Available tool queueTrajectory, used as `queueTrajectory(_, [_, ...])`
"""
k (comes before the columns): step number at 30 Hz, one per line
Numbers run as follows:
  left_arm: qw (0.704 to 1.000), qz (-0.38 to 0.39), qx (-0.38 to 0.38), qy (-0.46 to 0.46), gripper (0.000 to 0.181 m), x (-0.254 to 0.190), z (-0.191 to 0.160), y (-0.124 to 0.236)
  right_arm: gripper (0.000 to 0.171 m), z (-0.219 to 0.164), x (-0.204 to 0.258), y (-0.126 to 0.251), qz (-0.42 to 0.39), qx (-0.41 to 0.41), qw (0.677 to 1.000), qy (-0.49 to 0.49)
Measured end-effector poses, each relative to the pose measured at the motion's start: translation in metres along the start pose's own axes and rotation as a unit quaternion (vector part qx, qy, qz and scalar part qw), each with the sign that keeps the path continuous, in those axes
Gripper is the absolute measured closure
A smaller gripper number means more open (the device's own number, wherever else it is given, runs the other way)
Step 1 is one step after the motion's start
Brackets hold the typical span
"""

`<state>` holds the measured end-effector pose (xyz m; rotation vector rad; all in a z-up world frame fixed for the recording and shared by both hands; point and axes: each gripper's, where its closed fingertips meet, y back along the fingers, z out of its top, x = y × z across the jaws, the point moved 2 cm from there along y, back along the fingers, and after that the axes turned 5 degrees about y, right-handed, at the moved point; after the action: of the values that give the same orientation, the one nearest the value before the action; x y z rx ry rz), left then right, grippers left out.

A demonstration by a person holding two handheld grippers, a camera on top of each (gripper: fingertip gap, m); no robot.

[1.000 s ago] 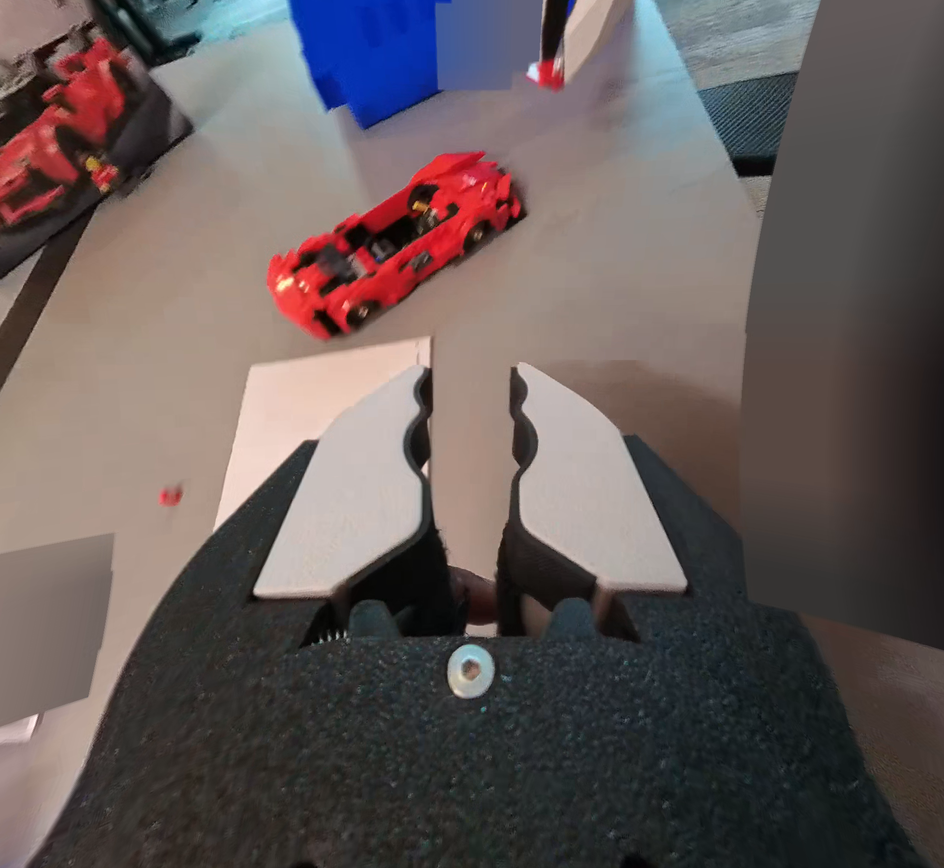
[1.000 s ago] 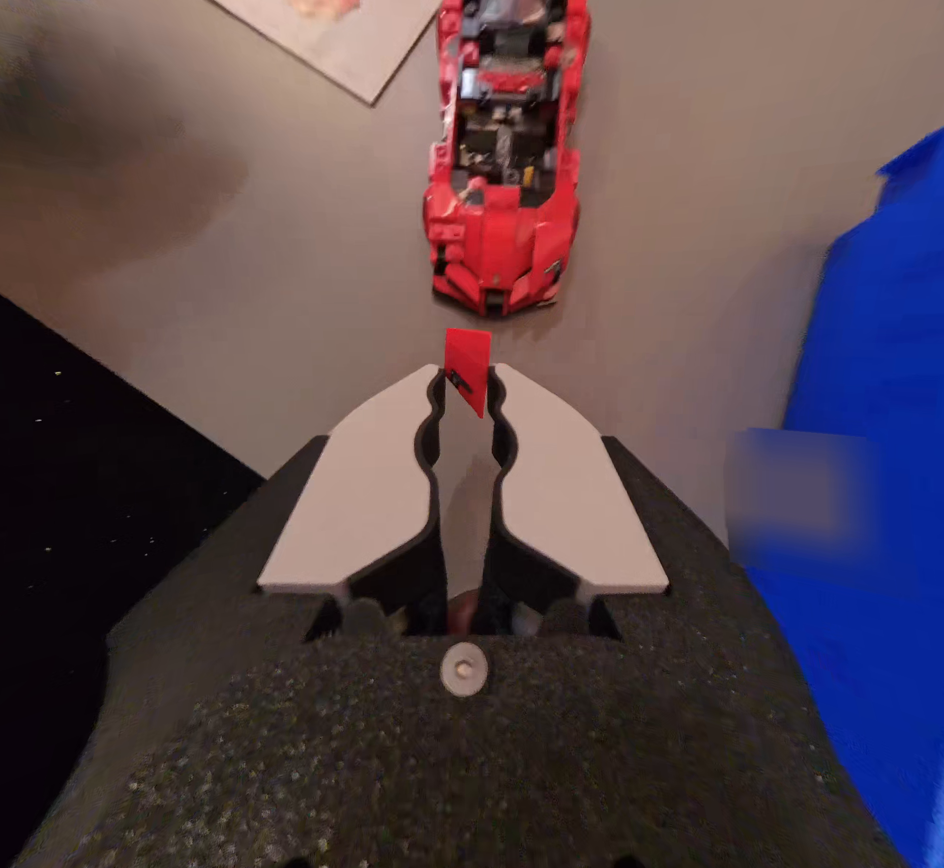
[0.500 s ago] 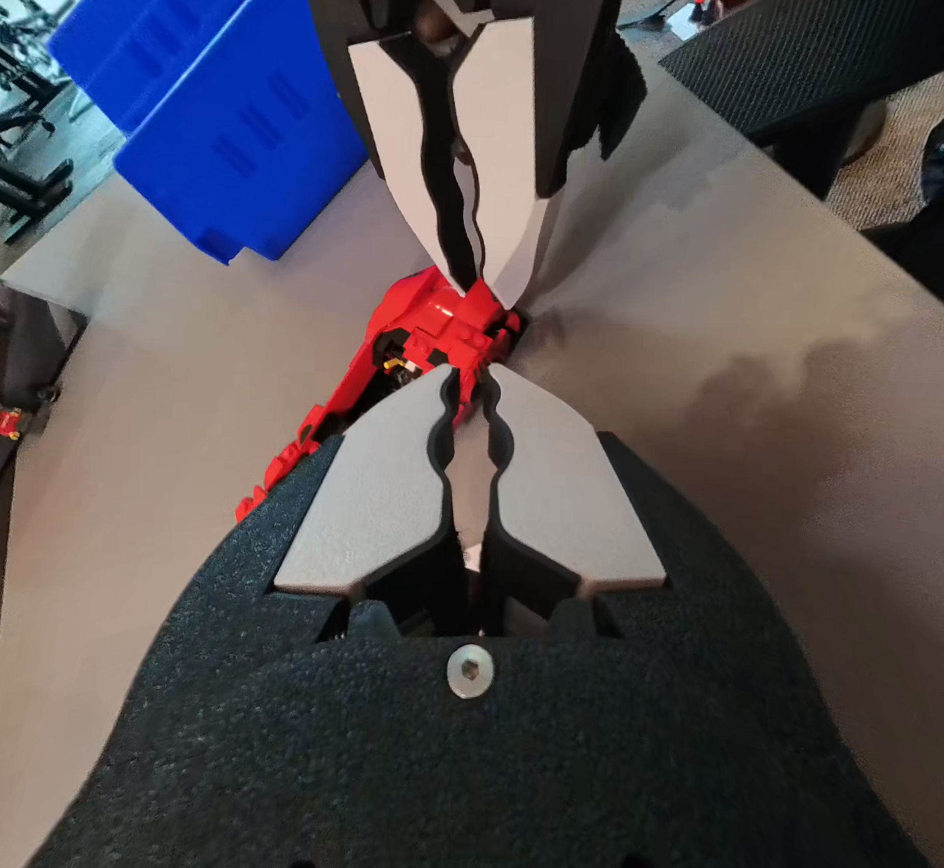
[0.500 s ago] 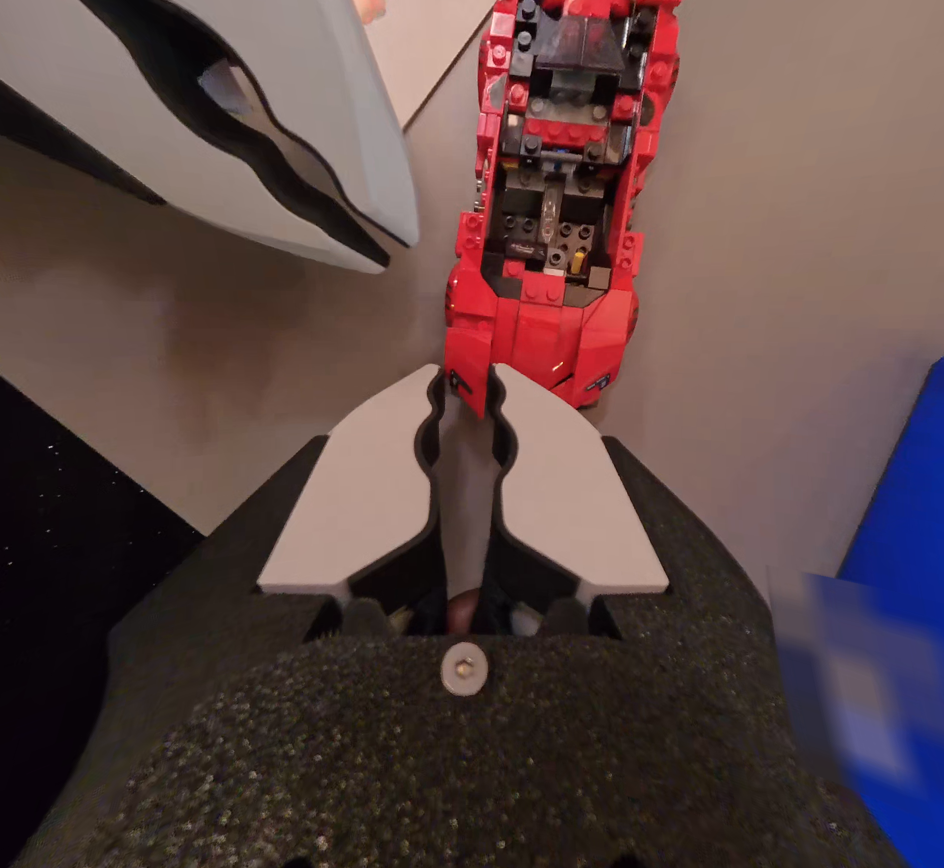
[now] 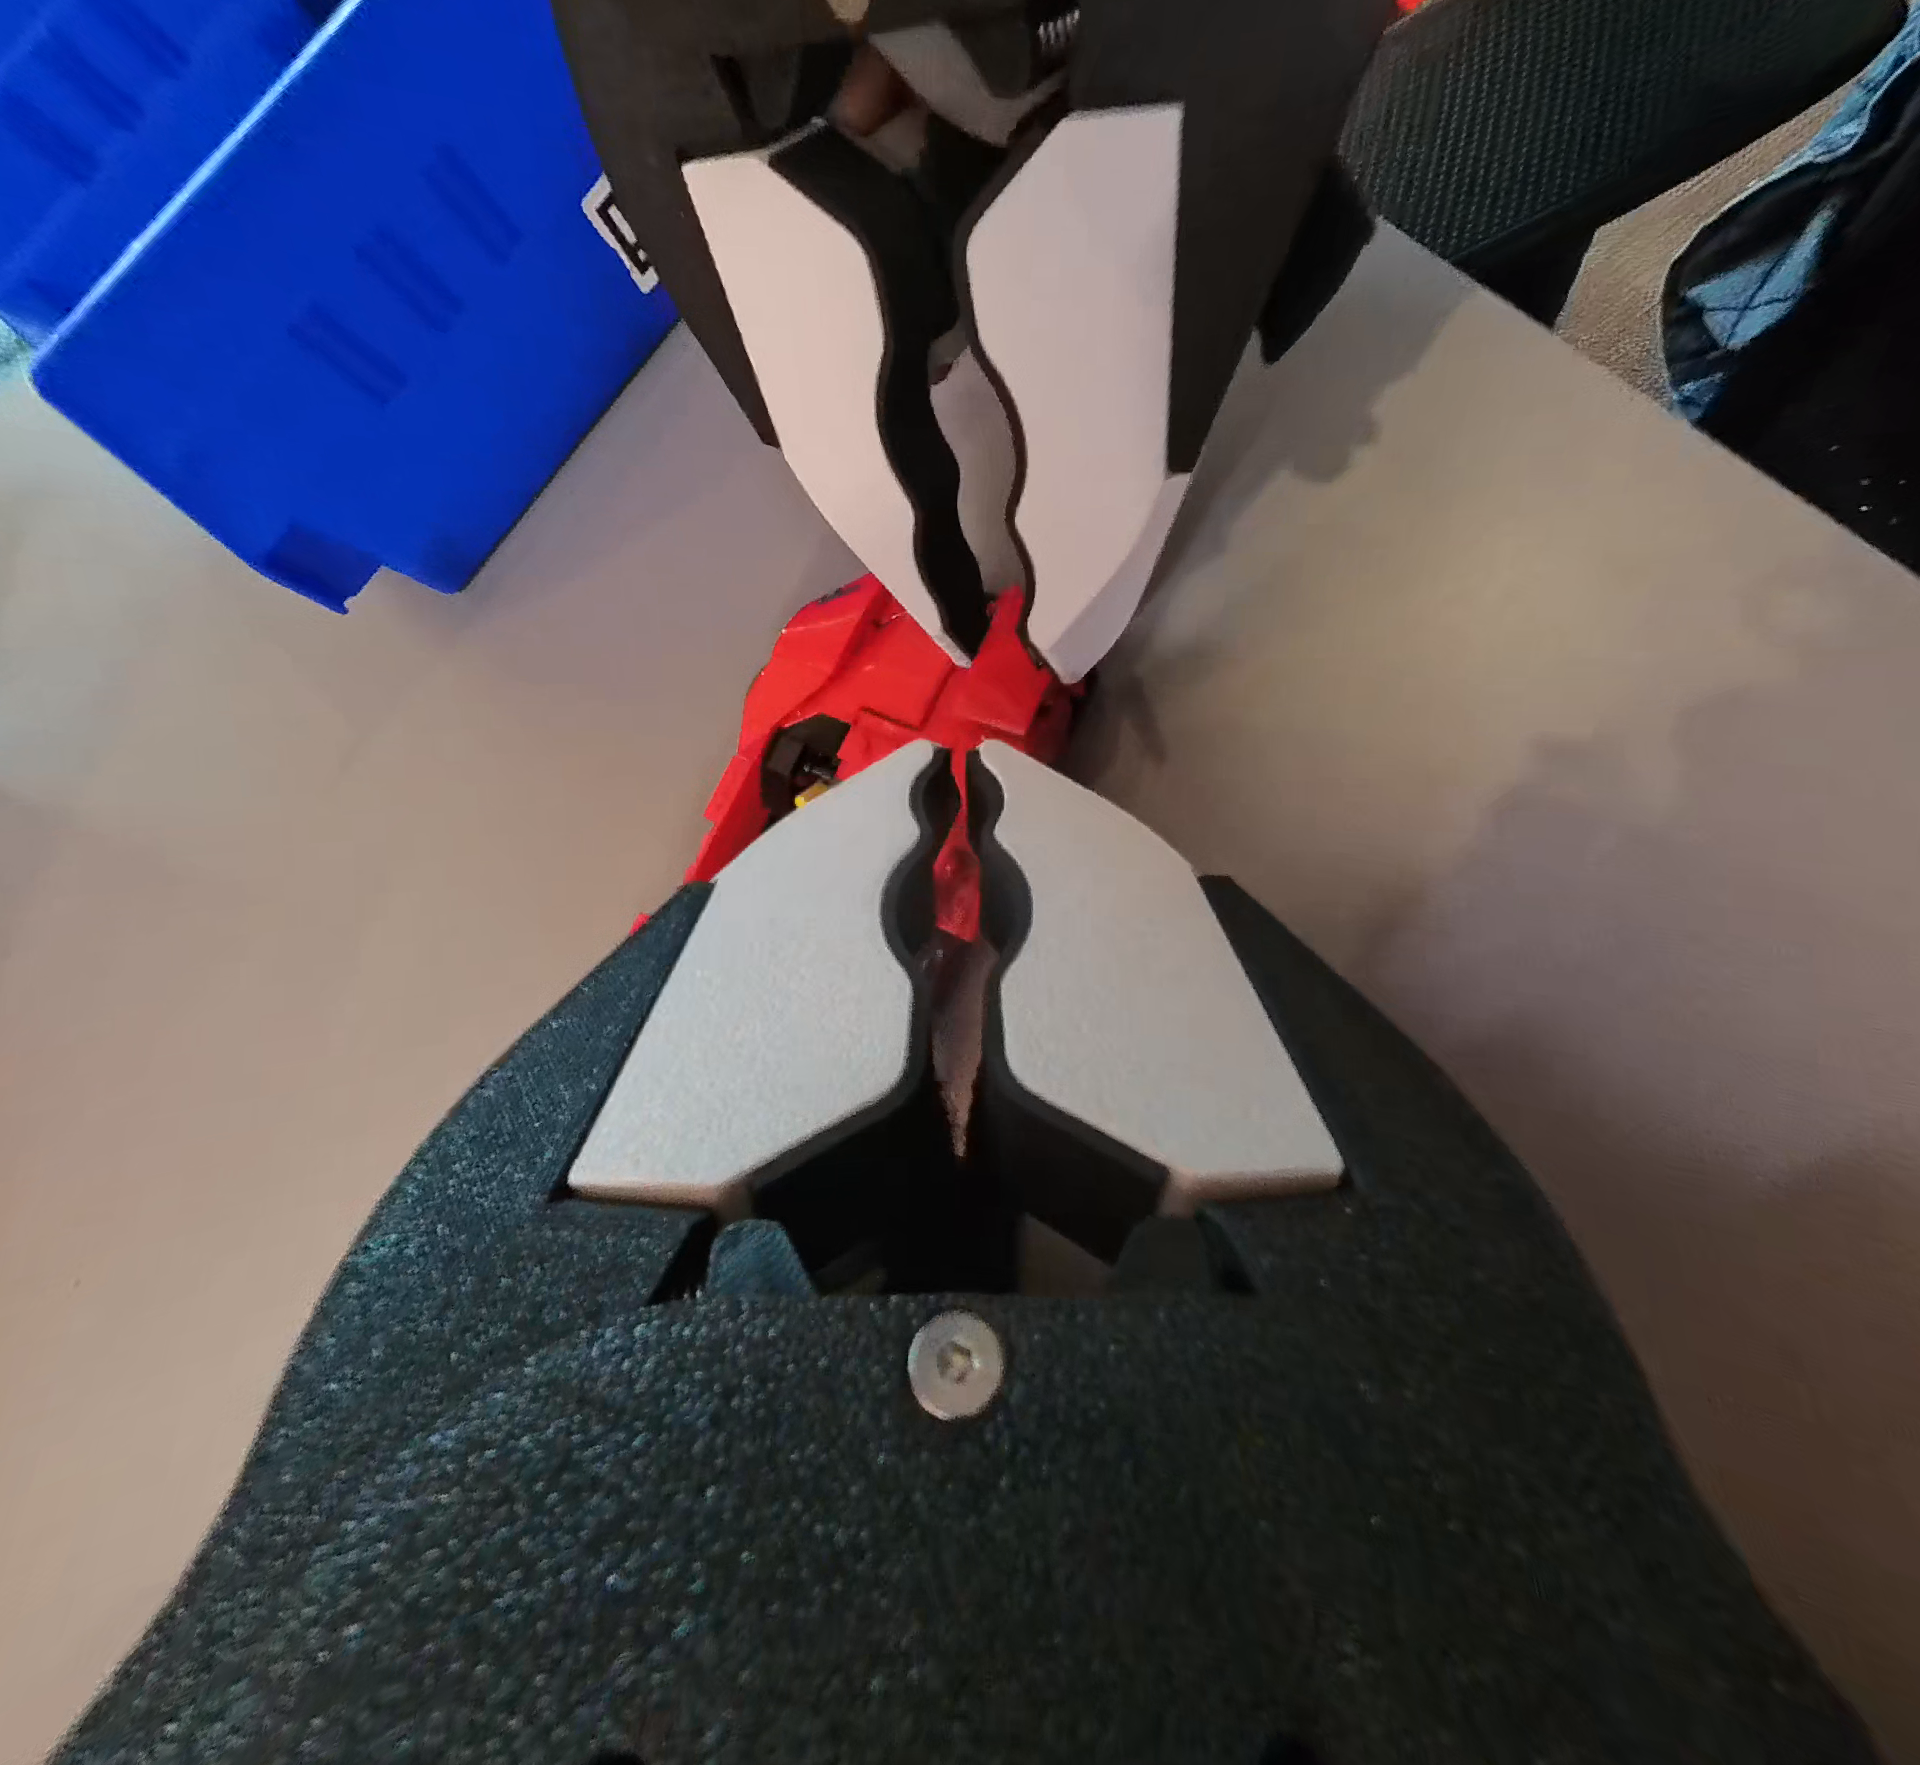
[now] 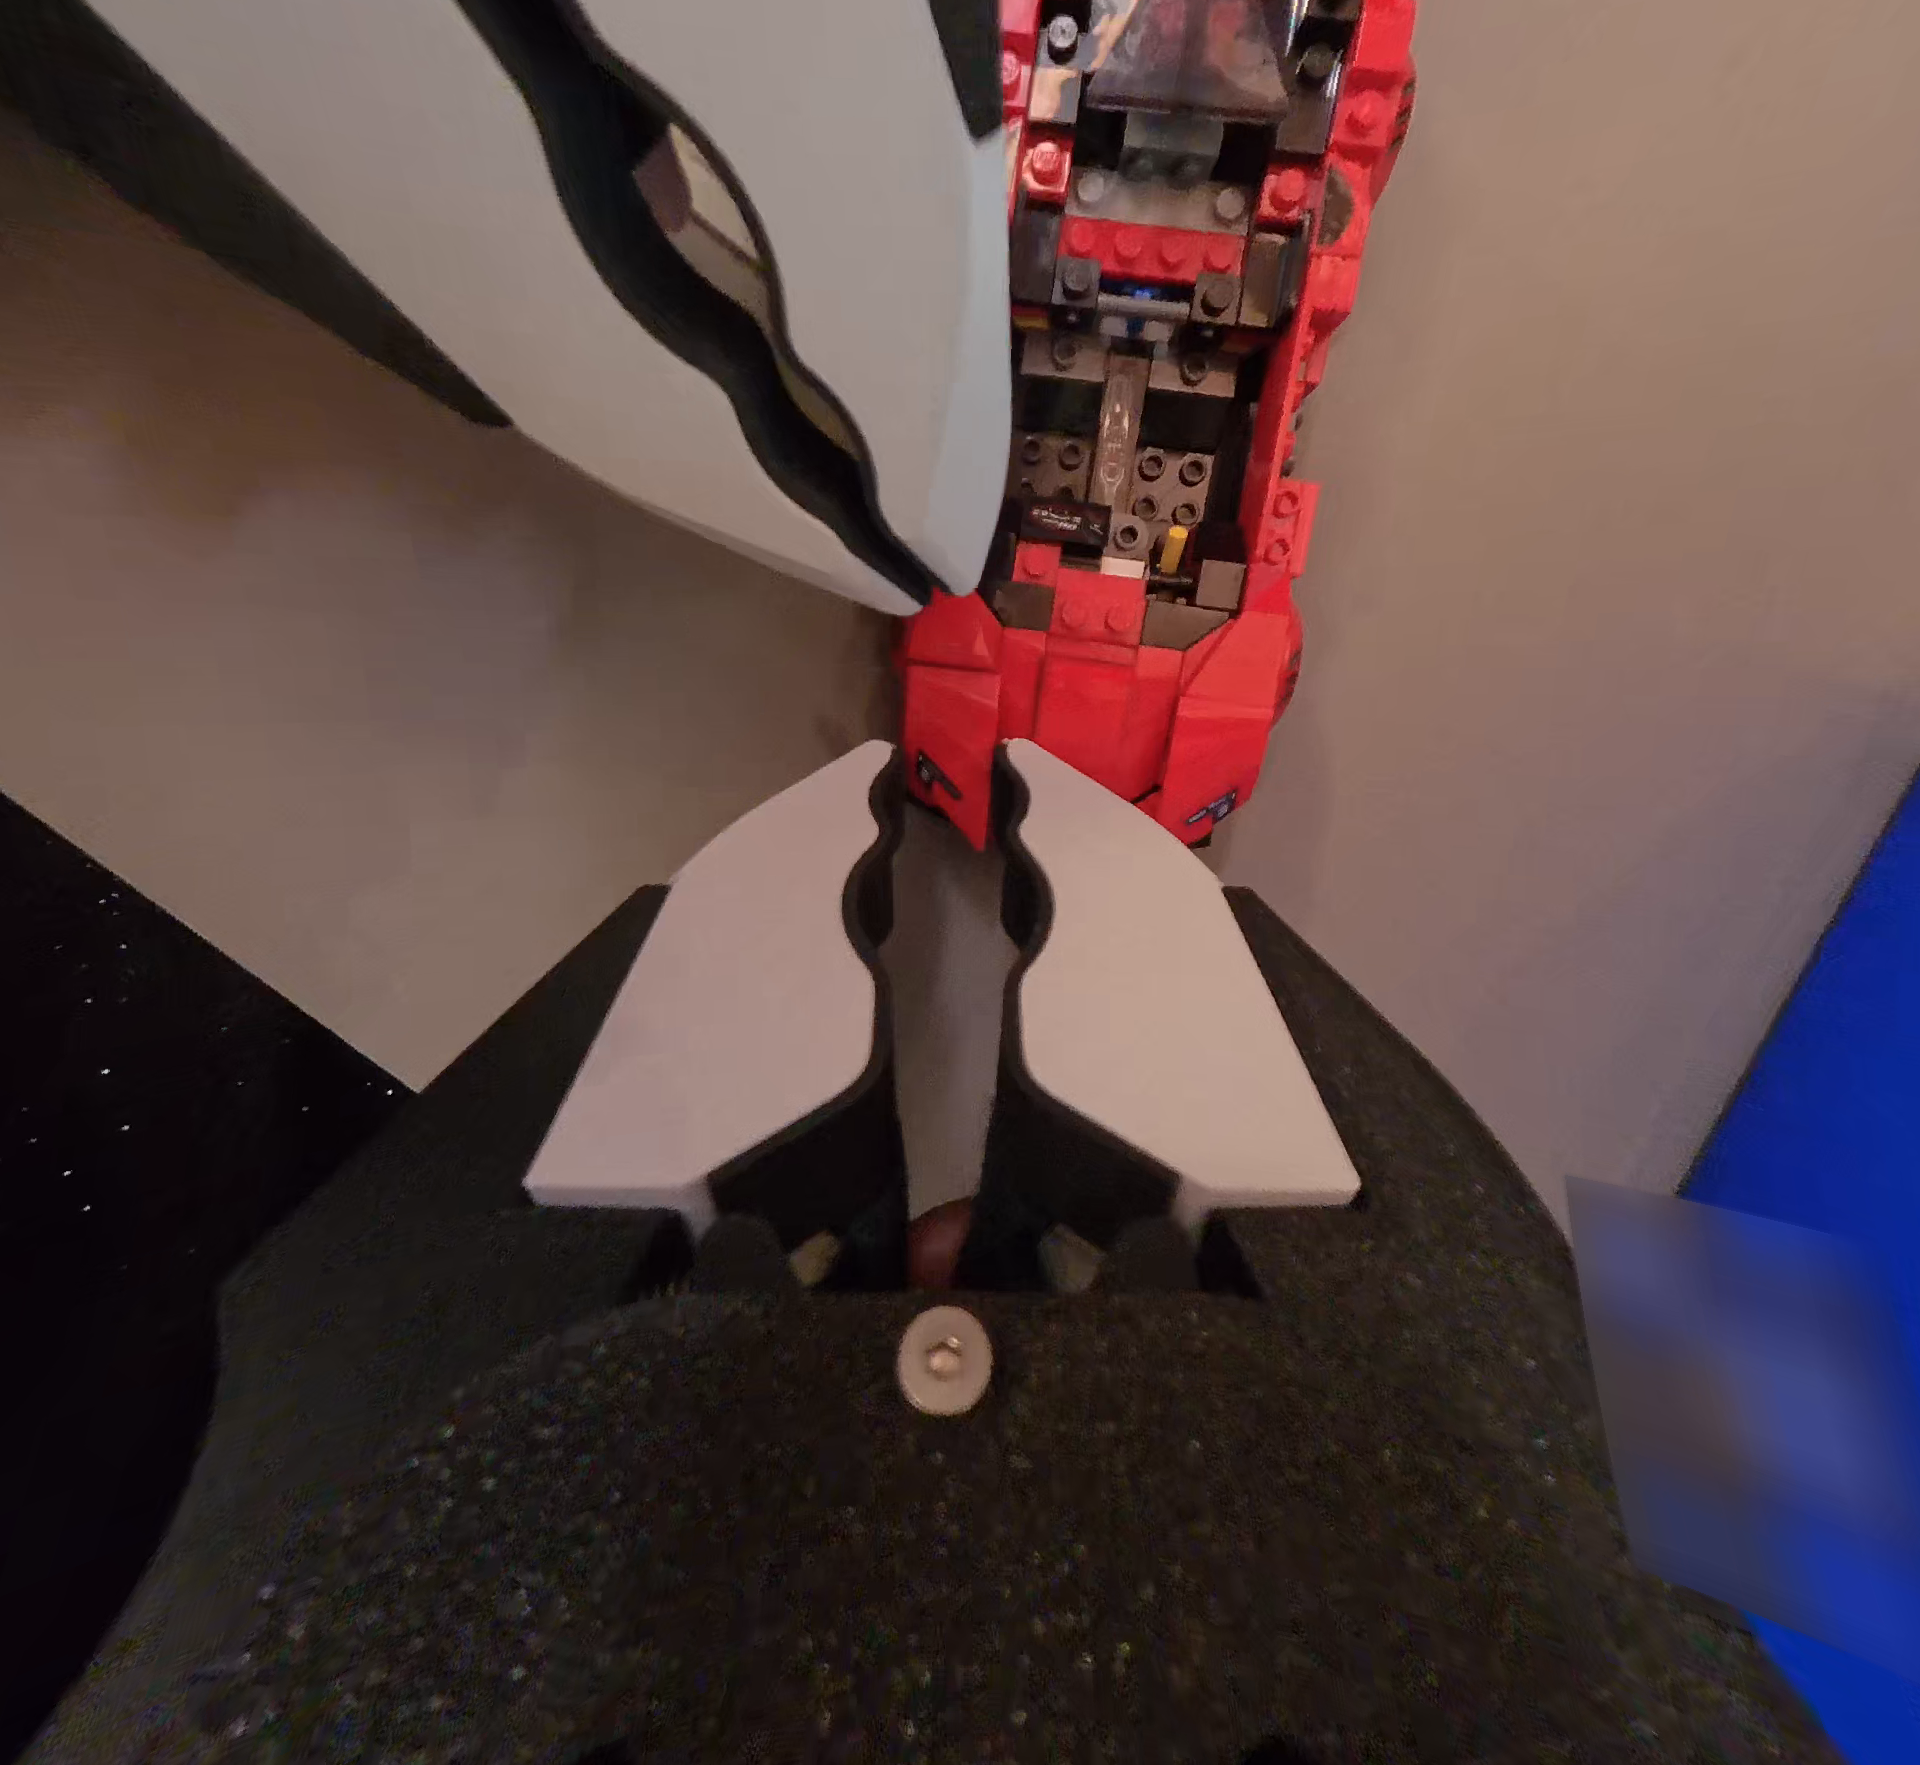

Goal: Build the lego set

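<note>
A red Lego car [image 6: 1153, 365] with an open black interior lies on the grey table [image 6: 416, 676]. My right gripper [image 6: 945, 759] is shut on a small red wedge piece [image 6: 951, 801] and holds it against the near left corner of the car. My left gripper [image 6: 930, 585] is shut, and its tips touch the car's left side just behind that corner. In the left wrist view, my left gripper [image 5: 961, 759] points at the car [image 5: 831, 707] from one side. The right gripper [image 5: 997, 650] comes down from the top, and most of the car is hidden.
A blue plastic bin [image 5: 312, 261] stands on the table close behind the car, and it also shows in the right wrist view [image 6: 1818, 1040]. A black mesh chair [image 5: 1610, 105] is past the table edge. A dark floor [image 6: 156, 1144] lies beyond the left edge.
Both grippers have closed in on the car. The right gripper brought the red wedge piece to the car's near corner. The left gripper's fingers have drawn together and reached the car's side.
</note>
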<state>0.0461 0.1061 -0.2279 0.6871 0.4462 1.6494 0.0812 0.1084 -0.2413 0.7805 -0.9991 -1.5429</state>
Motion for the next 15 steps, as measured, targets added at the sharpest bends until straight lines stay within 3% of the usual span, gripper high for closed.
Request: queueTrajectory(15, [1.0,-0.014,0.009,-0.016,0.179,-0.0008,-0.0084,-0.0084,0.156,0.0011,0.0003,-0.002,0.0,0.018,1.0,0.008])
